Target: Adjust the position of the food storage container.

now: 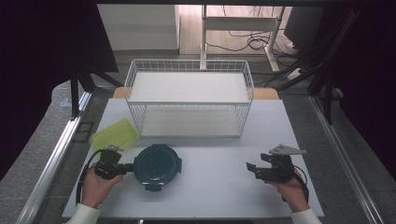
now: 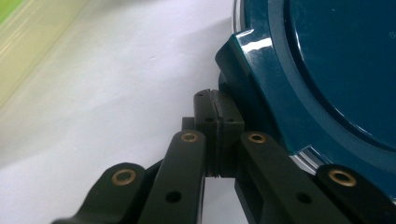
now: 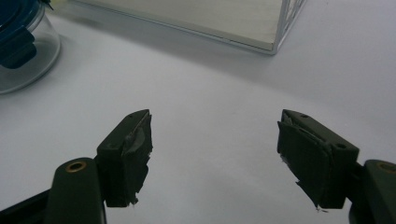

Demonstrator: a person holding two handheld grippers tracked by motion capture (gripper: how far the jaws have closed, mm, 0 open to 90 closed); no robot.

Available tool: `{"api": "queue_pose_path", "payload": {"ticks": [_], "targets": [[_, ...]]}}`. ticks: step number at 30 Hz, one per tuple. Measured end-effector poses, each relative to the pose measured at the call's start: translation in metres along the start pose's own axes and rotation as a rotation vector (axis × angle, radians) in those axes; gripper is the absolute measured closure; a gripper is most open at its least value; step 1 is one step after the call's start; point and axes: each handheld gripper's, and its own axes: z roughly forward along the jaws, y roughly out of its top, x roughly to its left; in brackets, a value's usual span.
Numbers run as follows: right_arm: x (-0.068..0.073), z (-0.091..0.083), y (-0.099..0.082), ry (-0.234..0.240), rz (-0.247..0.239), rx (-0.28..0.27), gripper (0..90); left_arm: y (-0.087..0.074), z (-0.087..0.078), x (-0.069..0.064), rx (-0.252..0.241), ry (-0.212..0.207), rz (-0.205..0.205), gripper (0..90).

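White table [image 1: 219, 154], pale and matte, set on grey flooring; dark curtains to either side, cables and desk legs on wooden floor beyond.

Landmark: wire basket [image 1: 189, 77], white, rectangular, standing open-topped at the far middle of the table, with a white board as its floor.

Item 1: round container [image 1: 158, 166], clear glass body under a dark teal lid with snap clips. Sits on the table nearer the person than the wire basket, below the basket's left half and apart from it. In the right gripper view its glass wall and one teal clip [image 3: 18, 49] show at the upper left corner.

Item 2: yellow-green tray [image 1: 114, 133], translucent plastic, rectangular, lying at an angle just left of the basket's near-left corner.

Item 3: left tool [image 1: 128, 168], black, held in the person's left hand [image 1: 95, 186], nearer than the basket's left end. Jaws pressed together, with nothing between the pads; their tips lie against the left edge of the container, beside a teal lid clip [image 2: 243, 60].

Item 4: right tool [image 1: 251, 168], black, grey three-cornered plate on top, held in the right hand [image 1: 292, 189], nearer than the basket's right end. Jaws spread wide over bare table, holding nothing, pointing toward the container and well apart from it.
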Motion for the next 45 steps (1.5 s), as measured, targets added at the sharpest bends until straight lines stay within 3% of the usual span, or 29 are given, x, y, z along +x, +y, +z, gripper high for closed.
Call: {"api": "queue_pose_path", "payload": {"ticks": [13, 24, 35, 45], "targets": [[0.000, 0.000, 0.000, 0.000, 0.000, -0.001, 25.7, 0.011, 0.013, -0.024, 0.006, -0.018, 0.038, 90.0], [0.000, 0.000, 0.000, 0.000, -0.002, 0.001, 25.8, 0.016, 0.020, -0.036, 0.010, -0.032, 0.056, 90.0], [0.000, -0.001, 0.002, 0.001, 0.002, -0.005, 25.7, 0.021, 0.031, -0.061, -0.006, -0.029, 0.090, 90.0], [0.001, -0.001, 0.002, 0.003, 0.000, -0.003, 25.7, 0.025, 0.038, -0.073, -0.005, -0.069, 0.110, 90.0]]}}
